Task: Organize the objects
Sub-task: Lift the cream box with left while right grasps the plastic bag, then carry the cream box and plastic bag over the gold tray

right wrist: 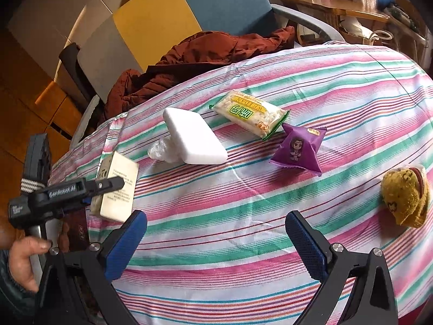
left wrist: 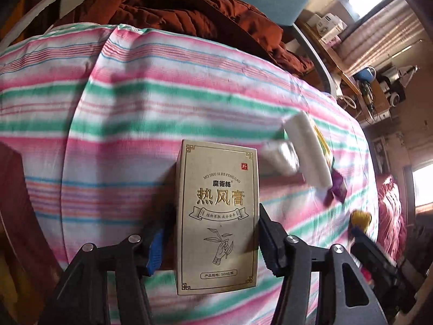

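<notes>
The left gripper (left wrist: 216,233) pinches a beige cardboard box with gold print (left wrist: 217,216) above the striped bedsheet (right wrist: 230,230) near its left edge. The right gripper (right wrist: 216,233) hangs spread. Farther on lie a white foam block (right wrist: 194,139), a purple snack packet (right wrist: 297,147), and a green-yellow snack packet (right wrist: 250,113).

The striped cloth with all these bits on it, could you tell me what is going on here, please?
A person is sorting small items with two handheld grippers. The left gripper is shut on a beige box above the striped cloth. The right gripper is open and empty. On the cloth lie a white foam block, a rice cracker packet, a purple snack packet and a plush burger.
</notes>
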{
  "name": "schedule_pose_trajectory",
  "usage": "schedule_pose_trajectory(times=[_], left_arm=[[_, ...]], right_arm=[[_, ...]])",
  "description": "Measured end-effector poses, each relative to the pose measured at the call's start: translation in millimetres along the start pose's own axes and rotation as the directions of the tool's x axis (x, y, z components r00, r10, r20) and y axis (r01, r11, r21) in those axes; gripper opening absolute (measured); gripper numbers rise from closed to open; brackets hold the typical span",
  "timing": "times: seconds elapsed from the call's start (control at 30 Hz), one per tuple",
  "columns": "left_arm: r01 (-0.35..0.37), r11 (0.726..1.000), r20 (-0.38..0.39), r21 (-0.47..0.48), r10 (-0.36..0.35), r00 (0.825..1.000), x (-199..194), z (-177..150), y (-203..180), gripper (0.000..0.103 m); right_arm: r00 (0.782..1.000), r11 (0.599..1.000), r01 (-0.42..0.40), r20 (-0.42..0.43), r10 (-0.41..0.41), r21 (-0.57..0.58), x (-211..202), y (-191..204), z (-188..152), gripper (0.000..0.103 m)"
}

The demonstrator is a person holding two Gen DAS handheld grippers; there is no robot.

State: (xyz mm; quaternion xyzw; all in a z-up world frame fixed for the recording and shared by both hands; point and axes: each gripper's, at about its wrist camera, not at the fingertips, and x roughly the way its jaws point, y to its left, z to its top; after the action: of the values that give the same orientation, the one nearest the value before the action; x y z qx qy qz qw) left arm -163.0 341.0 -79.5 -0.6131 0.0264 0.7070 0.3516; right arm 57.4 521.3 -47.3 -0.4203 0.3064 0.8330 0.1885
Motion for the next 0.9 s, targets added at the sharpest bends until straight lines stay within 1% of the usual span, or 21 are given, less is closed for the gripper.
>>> schedule_pose_trajectory(times=[0.07, 0.17, 0.23, 0.3, 0.37, 0.4, 0.47, 0.5, 0.57, 0.67, 0.77, 0.8, 0.83, 0.87, 0.9], left_arm=[[0.013, 1.0, -0.015, 0.0, -0.013, 1.0, 0.0, -6.5, -0.9, 0.059], [0.032, 0.999, -0.024, -0.012, -0.032, 0.999, -2.1, -16.8, 0.8, 0.059], [0.041, 0.999, -0.021, -0.021, -0.041, 0.999, -4.4, -22.5, 2.6, 0.059], [0.054, 0.998, -0.018, -0.035, -0.055, 0.998, -6.6, -28.4, 4.9, 0.059], [0.065, 0.997, -0.012, -0.047, -0.066, 0.998, -8.1, -33.9, 6.3, 0.059], [0.07, 0.996, -0.005, -0.05, -0.07, 0.998, -9.3, -36.8, 7.4, 0.059], [0.074, 0.996, 0.008, -0.057, -0.074, 0.997, -10.8, -41.5, 8.8, 0.059], [0.078, 0.995, 0.011, -0.057, -0.077, 0.997, -12.0, -43.9, 10.0, 0.059], [0.08, 0.996, 0.017, -0.051, -0.079, 0.997, -13.3, -47.2, 11.4, 0.059], [0.083, 0.996, 0.022, -0.041, -0.082, 0.996, -14.6, -50.1, 13.1, 0.059], [0.081, 0.996, 0.027, -0.034, -0.08, 0.996, -15.0, -51.5, 12.6, 0.059], [0.08, 0.996, 0.03, -0.03, -0.079, 0.996, -15.0, -51.9, 12.0, 0.059], [0.079, 0.997, 0.033, -0.025, -0.078, 0.996, -14.2, -52.0, 10.6, 0.059], [0.078, 0.997, 0.037, -0.019, -0.077, 0.996, -14.2, -53.2, 10.5, 0.059], [0.076, 0.997, 0.04, -0.014, -0.075, 0.996, -13.4, -53.3, 9.6, 0.06]], right_arm=[[1.0, 0.999, 0.018, 0.004, -0.018, -0.04, 0.0, 10.3, 6.0, 0.102], [1.0, 0.994, -0.012, 0.023, 0.015, -0.111, -1.1, 32.6, 17.6, 0.1], [0.999, 0.986, -0.049, 0.014, 0.052, -0.159, 3.3, 49.5, 25.5, 0.088], [0.993, 0.976, -0.116, -0.035, 0.112, -0.186, 13.2, 64.0, 30.3, 0.078], [0.989, 0.975, -0.146, -0.061, 0.138, -0.169, 25.2, 70.7, 33.5, 0.078], [0.985, 0.977, -0.165, -0.079, 0.155, -0.134, 33.1, 69.9, 34.8, 0.078], [0.976, 0.981, -0.191, -0.106, 0.188, -0.018, 51.7, 62.1, 37.9, 0.078], [0.976, 0.981, -0.189, -0.104, 0.191, 0.031, 59.9, 58.5, 39.7, 0.08], [0.981, 0.982, -0.168, -0.085, 0.175, 0.09, 73.3, 54.9, 44.0, 0.081], [0.992, 0.98, -0.098, -0.061, 0.11, 0.174, 92.2, 49.7, 52.9, 0.083], [0.997, 0.974, -0.042, -0.053, 0.056, 0.222, 110.2, 42.8, 61.4, 0.082], [0.998, 0.977, -0.029, -0.051, 0.041, 0.211, 114.2, 43.2, 63.3, 0.08], [0.999, 0.985, -0.005, -0.04, 0.012, 0.174, 113.8, 47.1, 65.2, 0.067], [0.999, 0.992, 0.018, -0.047, -0.012, 0.128, 113.7, 51.8, 65.7, 0.063], [0.999, 0.995, 0.018, -0.051, -0.013, 0.1, 112.4, 54.4, 64.7, 0.061]])
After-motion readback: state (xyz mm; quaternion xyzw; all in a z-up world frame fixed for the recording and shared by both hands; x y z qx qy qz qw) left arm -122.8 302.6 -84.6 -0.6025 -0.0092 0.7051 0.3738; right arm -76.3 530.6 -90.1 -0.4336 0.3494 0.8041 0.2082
